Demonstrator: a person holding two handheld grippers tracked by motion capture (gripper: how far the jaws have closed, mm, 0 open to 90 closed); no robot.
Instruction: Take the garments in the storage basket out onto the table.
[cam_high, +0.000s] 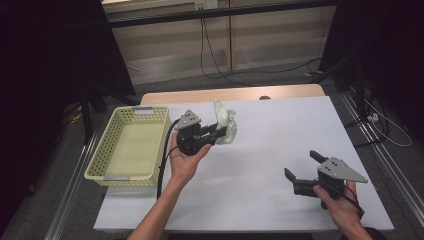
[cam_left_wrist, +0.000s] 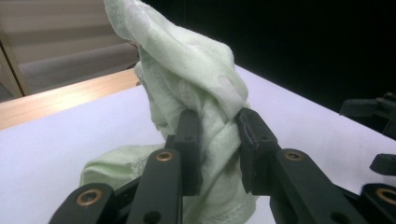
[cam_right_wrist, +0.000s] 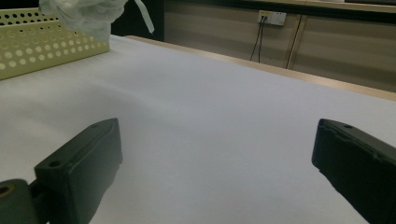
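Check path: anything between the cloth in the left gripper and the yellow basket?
Nothing visible. The left gripper is shut on the pale green cloth, just right of the basket. The strip of table between them is bare, and the right gripper sits far off, open.

No lettering, label, brand mark, number or sign can be read anywhere in these pictures.
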